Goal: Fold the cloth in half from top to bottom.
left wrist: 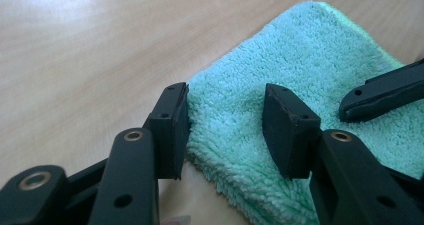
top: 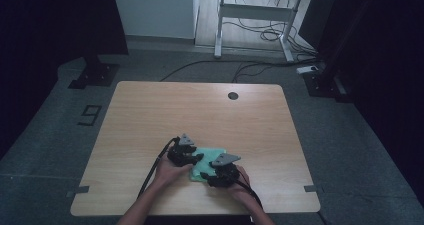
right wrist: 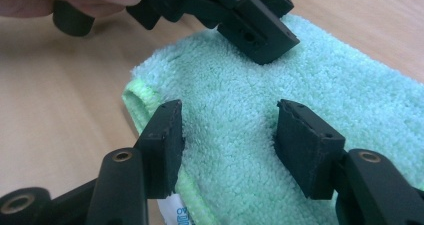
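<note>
1. High view: light wooden rectangular table (top: 150, 115) on grey floor; a small dark round grommet hole (top: 233, 95) sits near its far edge.
2. Left on the floor, a black "9" tape mark (top: 90, 114); beyond it, the black base of a stand (top: 94, 75).
3. Left hand (top: 167, 171) comes in from the near edge holding the left gripper (top: 186, 156), grey three-cornered plate on top, black cable (top: 152, 167) trailing toward the near-left.
4. Left gripper view: left gripper (left wrist: 226, 130) jaws stand apart, nothing between them; they are low over the near-left edge of the folded mint-green terry cloth (left wrist: 300, 75), one jaw right at the cloth's border. Contact with the pile cannot be told.
5. Folded mint-green terry cloth (top: 207, 161) lies flat on the table's near half, centre, between the two grippers.
6. Right gripper (top: 222, 171) is just right of the cloth's near end, held by the right hand (top: 241, 185).
7. Right gripper view: right gripper (right wrist: 227, 145) jaws spread wide, gripping nothing, low over the cloth (right wrist: 350, 100); a folded hem edge and a white label (right wrist: 172, 210) with blue print show under the left-side jaw.
8. Same view, left gripper (right wrist: 240, 15) tips rest on or just above the cloth's far part.
9. Far right on the floor: white desk frame (top: 260, 15) with loose cables (top: 265, 35) underneath.
</note>
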A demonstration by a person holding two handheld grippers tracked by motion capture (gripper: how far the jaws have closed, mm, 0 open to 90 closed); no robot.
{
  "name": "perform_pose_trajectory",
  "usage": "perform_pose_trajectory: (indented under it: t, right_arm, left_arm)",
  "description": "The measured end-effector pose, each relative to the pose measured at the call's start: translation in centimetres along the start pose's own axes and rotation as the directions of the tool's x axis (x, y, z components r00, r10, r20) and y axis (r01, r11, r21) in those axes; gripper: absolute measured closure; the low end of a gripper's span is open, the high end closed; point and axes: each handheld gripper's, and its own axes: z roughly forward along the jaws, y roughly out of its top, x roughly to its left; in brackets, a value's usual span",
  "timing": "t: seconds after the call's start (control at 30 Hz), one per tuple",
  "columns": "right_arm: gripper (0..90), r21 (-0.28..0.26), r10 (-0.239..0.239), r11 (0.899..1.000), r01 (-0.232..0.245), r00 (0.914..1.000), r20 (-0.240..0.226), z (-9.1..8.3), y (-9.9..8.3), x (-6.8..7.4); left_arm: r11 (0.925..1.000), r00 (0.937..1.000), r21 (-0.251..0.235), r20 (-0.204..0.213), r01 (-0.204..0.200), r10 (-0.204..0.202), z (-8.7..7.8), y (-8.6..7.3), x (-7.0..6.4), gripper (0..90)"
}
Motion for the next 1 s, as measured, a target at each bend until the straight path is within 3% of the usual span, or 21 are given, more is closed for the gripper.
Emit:
perform_pose_trajectory:
  t: [0.17, 0.53, 0.63, 0.8, 1.0]
  right_arm:
    - [44.5, -0.006, 0.027, 1.000, -0.027, 0.9994, 0.019, 0.4, 0.4, -1.4]
    - [43.7, -0.017, 0.049, 0.999, -0.048, 0.9986, 0.021, 0.4, 0.4, -1.9]
    - [41.6, -0.025, 0.049, 0.999, -0.048, 0.9987, 0.017, 0.3, 0.5, -1.8]
    - [39.0, -0.095, 0.066, 0.993, -0.065, 0.9978, 0.007, -0.9, 0.7, -1.9]
    - [38.6, -0.134, 0.078, 0.988, -0.077, 0.9969, 0.003, -2.0, 0.6, -1.9]
  left_arm:
    - [1.0000, 1.0000, 0.000, 0.000, 0.009, -0.009, 1.0, 1.1, 0.6, 53.6]
    - [0.9998, 0.9997, 0.007, -0.016, 0.016, -0.016, 1.3, 1.9, 0.6, 52.4]
    - [0.9998, 0.9994, -0.017, -0.030, 0.014, -0.015, 0.7, 2.2, 0.5, 51.4]
    - [0.9978, 0.9992, -0.064, -0.036, 0.016, -0.018, -1.3, 2.6, 0.1, 50.3]
    - [0.9936, 0.9990, -0.112, -0.040, 0.015, -0.019, -3.6, 2.6, -0.3, 49.6]
